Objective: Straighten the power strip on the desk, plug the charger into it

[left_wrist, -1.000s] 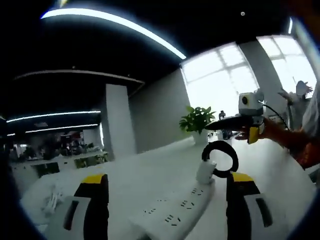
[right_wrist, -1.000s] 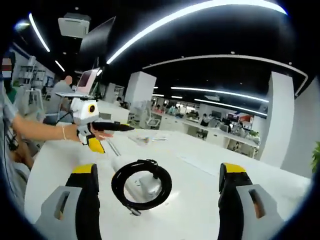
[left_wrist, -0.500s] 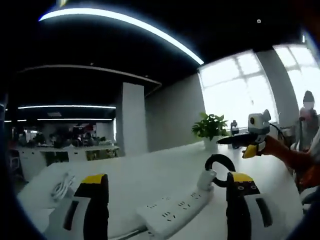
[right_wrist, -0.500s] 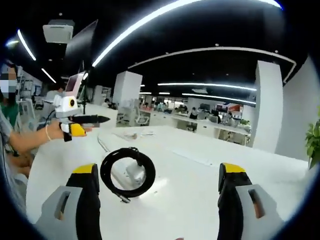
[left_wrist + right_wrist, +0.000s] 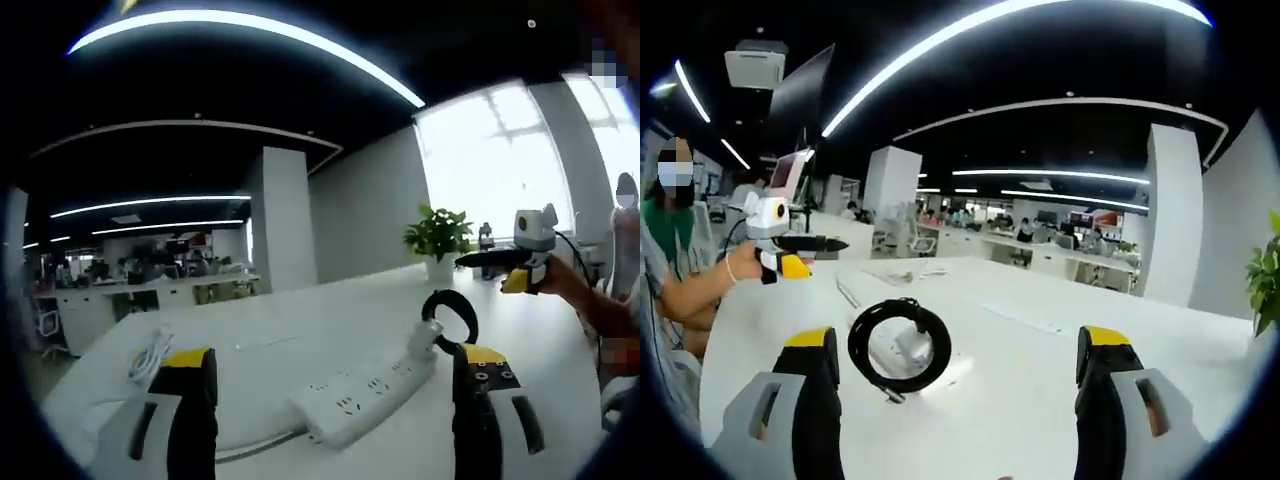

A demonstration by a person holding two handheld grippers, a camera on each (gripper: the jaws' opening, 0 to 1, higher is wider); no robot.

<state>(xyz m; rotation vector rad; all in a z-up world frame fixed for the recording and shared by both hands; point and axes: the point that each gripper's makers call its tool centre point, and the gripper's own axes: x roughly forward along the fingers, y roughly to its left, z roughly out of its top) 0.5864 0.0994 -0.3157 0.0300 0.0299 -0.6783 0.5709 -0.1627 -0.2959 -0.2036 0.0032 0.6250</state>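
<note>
- Power strip, white, long plastic bar (image 5: 365, 392), lies on the white desk (image 5: 300, 340), skewed diagonally between the left gripper (image 5: 335, 425) jaws.
- Left gripper: nearer; jaws spread, empty.
- Right gripper (image 5: 955, 420): jaws spread, empty, facing the black coiled cord (image 5: 900, 343) at the strip's end.

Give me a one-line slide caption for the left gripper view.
Open left gripper hovers over a white power strip lying askew on the desk, its black cord coiled at the far end.

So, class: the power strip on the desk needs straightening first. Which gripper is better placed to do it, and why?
Probably the left gripper: the power strip lies between its open jaws. From the right gripper, the strip's coiled black cable sits in front, toward its left jaw.
</note>
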